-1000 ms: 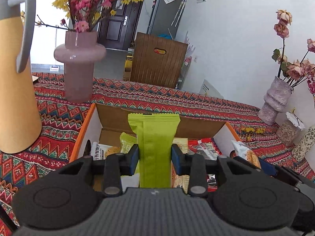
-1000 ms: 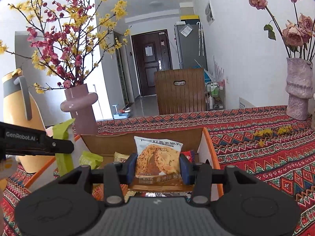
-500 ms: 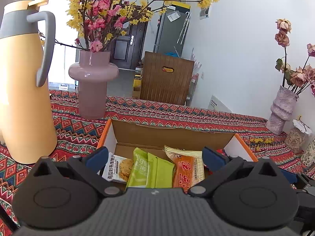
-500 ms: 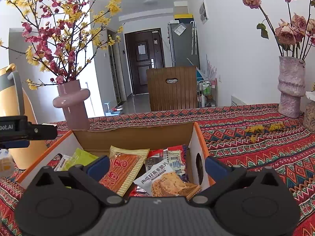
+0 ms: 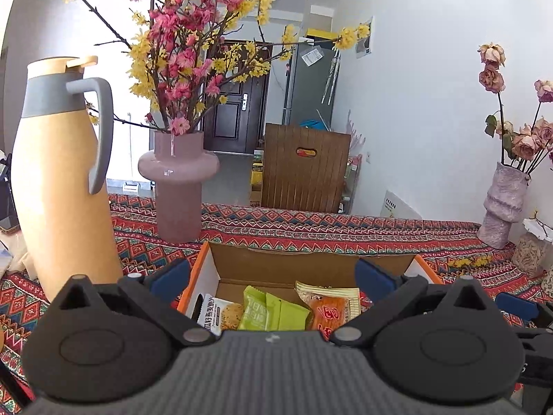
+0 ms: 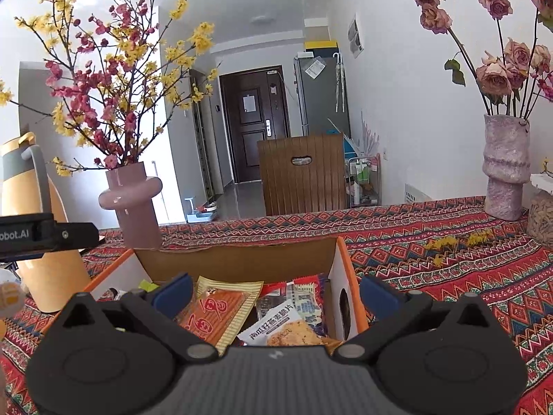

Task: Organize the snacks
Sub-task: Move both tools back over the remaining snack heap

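Observation:
An open cardboard box (image 5: 311,266) with orange edges sits on the patterned tablecloth and holds several snack packets. In the left wrist view I see a green packet (image 5: 273,311), a biscuit packet (image 5: 216,314) and an orange packet (image 5: 331,306) inside it. My left gripper (image 5: 273,276) is open above the near edge of the box, with nothing between its blue pads. In the right wrist view the box (image 6: 238,259) shows the orange packet (image 6: 217,311) and a white biscuit packet (image 6: 283,326). My right gripper (image 6: 276,288) is open above them, holding nothing.
A tall yellow thermos jug (image 5: 58,180) stands left of the box, with a pink vase of blossom branches (image 5: 178,186) behind it. A textured vase of dried roses (image 6: 504,169) stands at the far right. A wooden chair back (image 5: 306,169) rises beyond the table.
Both grippers have opened. The green packet left my left gripper and the biscuit packet left my right gripper; both now lie in the box. Both grippers rose slightly.

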{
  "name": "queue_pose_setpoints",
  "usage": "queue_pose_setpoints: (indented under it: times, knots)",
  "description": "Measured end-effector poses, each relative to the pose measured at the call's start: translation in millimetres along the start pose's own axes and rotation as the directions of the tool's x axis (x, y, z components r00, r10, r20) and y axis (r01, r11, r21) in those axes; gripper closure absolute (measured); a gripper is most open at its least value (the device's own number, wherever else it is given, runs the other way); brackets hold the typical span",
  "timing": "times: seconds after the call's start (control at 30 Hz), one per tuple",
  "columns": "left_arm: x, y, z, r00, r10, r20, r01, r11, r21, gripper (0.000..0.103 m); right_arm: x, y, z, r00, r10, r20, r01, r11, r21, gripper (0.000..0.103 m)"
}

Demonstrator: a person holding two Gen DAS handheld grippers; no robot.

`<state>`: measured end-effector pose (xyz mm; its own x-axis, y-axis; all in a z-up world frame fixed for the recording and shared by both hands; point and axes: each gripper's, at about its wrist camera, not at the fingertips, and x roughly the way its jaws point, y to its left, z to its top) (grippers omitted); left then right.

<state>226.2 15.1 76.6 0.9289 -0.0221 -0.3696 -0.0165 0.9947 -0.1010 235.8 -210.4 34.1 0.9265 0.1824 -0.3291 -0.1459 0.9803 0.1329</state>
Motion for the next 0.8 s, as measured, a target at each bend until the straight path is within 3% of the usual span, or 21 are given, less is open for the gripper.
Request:
queue_pose_setpoints:
  times: [0.37, 0.57, 0.8]
  knots:
    - [-48.3, 1.7, -11.8, 0.999, -0.014, 0.031, 0.013, 0.999, 0.05, 0.0, -46.2, 8.7, -3.8, 1.0, 0.013, 0.018, -0.012, 0.999, -0.032, 0.0]
    - [-70.8, 11.3, -30.7, 0.999, -0.02, 0.03, 0.018, 0.998, 0.056, 0.0, -65.3, 10.4, -21.9, 1.0, -0.006, -0.027, 0.005, 0.999, -0.048, 0.0]
    - [-82.5, 26.5, -62.3, 1.0, -0.001, -0.011, 0.002, 0.999, 0.043, 0.0, -77.7, 4.3, -55.4, 0.991, -0.023, -0.134, 0.021, 1.0, -0.02, 0.0]
